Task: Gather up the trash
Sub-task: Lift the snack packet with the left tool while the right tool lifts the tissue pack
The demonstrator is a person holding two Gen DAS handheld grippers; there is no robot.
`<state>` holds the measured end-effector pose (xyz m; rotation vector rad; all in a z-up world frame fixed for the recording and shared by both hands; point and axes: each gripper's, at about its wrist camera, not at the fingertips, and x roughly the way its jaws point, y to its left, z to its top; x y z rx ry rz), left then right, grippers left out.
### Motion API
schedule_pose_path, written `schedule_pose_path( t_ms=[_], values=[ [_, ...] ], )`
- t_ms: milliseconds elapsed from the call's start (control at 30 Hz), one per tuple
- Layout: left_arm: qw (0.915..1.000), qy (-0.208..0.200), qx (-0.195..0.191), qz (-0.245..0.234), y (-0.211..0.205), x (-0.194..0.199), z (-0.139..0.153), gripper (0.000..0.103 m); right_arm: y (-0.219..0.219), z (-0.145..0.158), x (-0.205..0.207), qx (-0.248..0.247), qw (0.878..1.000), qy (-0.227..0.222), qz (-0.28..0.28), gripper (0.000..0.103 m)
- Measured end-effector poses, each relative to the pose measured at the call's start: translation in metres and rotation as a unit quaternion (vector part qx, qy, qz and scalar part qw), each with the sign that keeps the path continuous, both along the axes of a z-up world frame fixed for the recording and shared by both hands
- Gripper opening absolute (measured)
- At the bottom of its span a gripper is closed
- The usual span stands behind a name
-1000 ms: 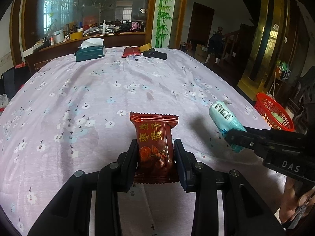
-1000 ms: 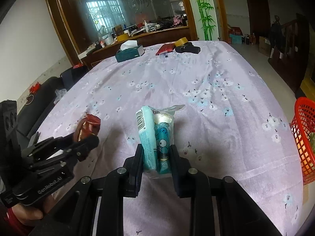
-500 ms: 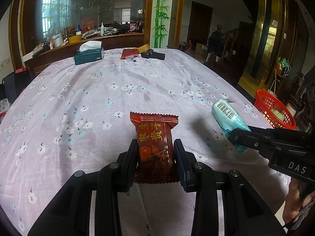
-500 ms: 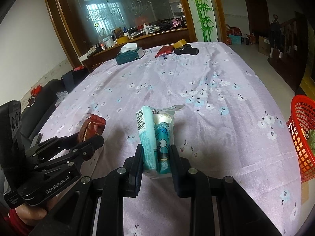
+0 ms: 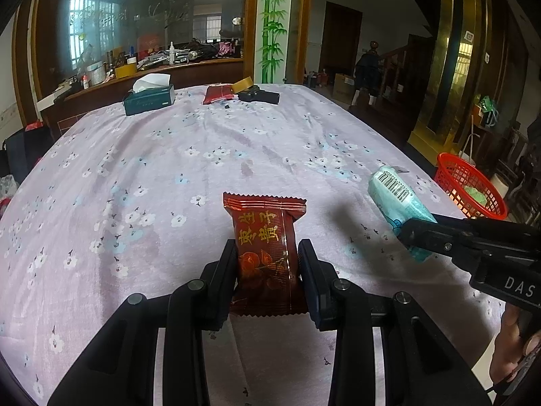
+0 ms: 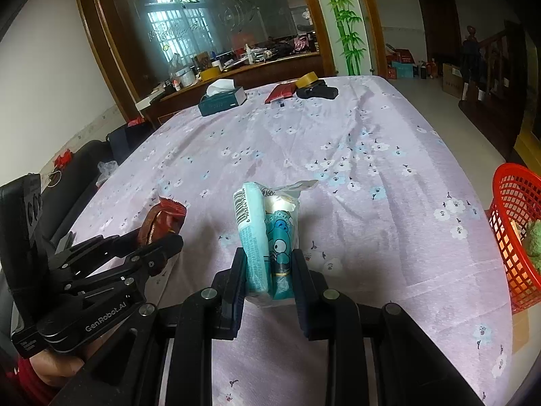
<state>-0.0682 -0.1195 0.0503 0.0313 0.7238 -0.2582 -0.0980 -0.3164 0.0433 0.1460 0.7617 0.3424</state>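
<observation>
My left tongs (image 5: 267,270) were clamped on a red snack packet (image 5: 265,247) and my right tongs (image 6: 268,270) on a teal tissue pack (image 6: 268,233), both held above the floral-clothed surface (image 5: 203,155), the red basket (image 6: 517,223) off its right edge.

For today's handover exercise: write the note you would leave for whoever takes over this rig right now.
Left tool: shut on the red snack wrapper, held above the tablecloth.
Right tool: shut on the teal tissue pack, also lifted.
Red basket: off the table's right edge, something green already inside.
Done: both pieces picked up.
Left: carry both to the basket and release.
</observation>
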Motion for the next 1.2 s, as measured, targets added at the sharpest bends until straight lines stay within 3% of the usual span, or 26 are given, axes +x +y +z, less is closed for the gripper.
schedule_pose_path(
  t_ms=[500, 1200],
  values=[
    [0.9999, -0.001, 0.007, -0.014, -0.018, 0.004, 0.006, 0.034, -0.026, 0.006, -0.007, 0.014, 1.0, -0.012, -0.02, 0.027],
    [0.9975, -0.009, 0.032, -0.063, -0.083, 0.011, 0.015, 0.034, -0.091, 0.01, -0.025, 0.046, 0.996, -0.022, -0.074, 0.028]
  ],
)
